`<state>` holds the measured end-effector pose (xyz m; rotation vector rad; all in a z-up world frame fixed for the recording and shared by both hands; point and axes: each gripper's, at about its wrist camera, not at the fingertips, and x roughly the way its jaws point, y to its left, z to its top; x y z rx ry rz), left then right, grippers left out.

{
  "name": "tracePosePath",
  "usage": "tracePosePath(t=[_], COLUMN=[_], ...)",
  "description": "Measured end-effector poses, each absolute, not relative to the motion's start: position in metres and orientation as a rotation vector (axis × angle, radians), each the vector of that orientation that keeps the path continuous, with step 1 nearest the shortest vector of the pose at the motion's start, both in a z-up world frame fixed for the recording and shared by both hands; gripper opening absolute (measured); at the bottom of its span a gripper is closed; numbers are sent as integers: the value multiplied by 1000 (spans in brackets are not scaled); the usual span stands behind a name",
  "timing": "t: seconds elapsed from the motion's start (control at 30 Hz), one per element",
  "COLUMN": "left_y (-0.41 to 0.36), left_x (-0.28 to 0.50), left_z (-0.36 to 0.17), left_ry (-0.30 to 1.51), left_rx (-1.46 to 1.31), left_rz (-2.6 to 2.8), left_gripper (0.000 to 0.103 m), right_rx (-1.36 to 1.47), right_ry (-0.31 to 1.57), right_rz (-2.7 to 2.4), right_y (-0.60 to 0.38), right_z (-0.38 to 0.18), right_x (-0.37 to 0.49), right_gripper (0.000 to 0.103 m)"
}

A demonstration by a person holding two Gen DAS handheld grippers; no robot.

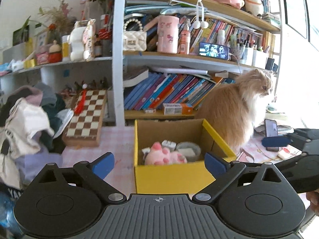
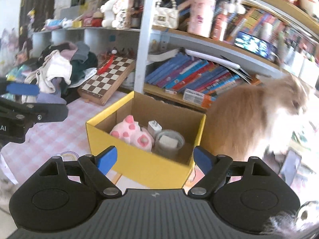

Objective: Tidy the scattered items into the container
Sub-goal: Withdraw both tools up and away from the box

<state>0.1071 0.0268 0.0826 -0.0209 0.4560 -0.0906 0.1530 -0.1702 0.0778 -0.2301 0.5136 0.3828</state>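
Note:
A yellow cardboard box (image 1: 173, 177) (image 2: 139, 165) stands open on the pink checked tablecloth. Inside it lie a pink plush paw (image 1: 165, 156) (image 2: 131, 133), a white charger plug (image 1: 168, 144) (image 2: 154, 128) and a round glass jar (image 1: 188, 150) (image 2: 169, 142) with something white in it. My left gripper (image 1: 159, 165) is open just short of the box's front wall, and its pads hold nothing. My right gripper (image 2: 155, 160) is open too, near the box's front corner, also empty. One blue pad (image 1: 276, 141) of the right gripper shows at the right of the left wrist view.
A fluffy orange cat (image 1: 239, 111) (image 2: 249, 115) sits right beside the box. A chessboard (image 1: 85, 117) leans behind it to the left, next to a heap of clothes (image 1: 26, 123). A phone (image 1: 271, 128) stands at the right. A crowded bookshelf (image 1: 179, 93) fills the back.

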Motion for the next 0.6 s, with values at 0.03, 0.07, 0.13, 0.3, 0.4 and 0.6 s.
tracePosePath(t=[0.03, 0.07, 0.13, 0.3, 0.4, 0.6], left_y=[26, 26, 24, 20, 17, 11], left_x=[102, 98, 90, 75, 68, 55], left_z=[79, 75, 67, 44, 32, 9], left_ry=[460, 466, 483, 543, 571, 635], left_rx=[-22, -18, -7, 23, 39, 55], left_rz=[-83, -77, -72, -51, -42, -47], left_gripper=[100, 100, 100, 101, 101, 101], right_rx=[-214, -201, -176, -136, -123, -124], right_ry=[511, 510, 508, 528, 563, 664], right_rz=[369, 357, 334, 275, 252, 241], right_y=[-172, -174, -177, -184, -186, -182], right_z=[74, 71, 63, 43, 30, 3], right_x=[146, 139, 126, 99, 85, 64], right_gripper=[84, 84, 85, 89, 91, 92])
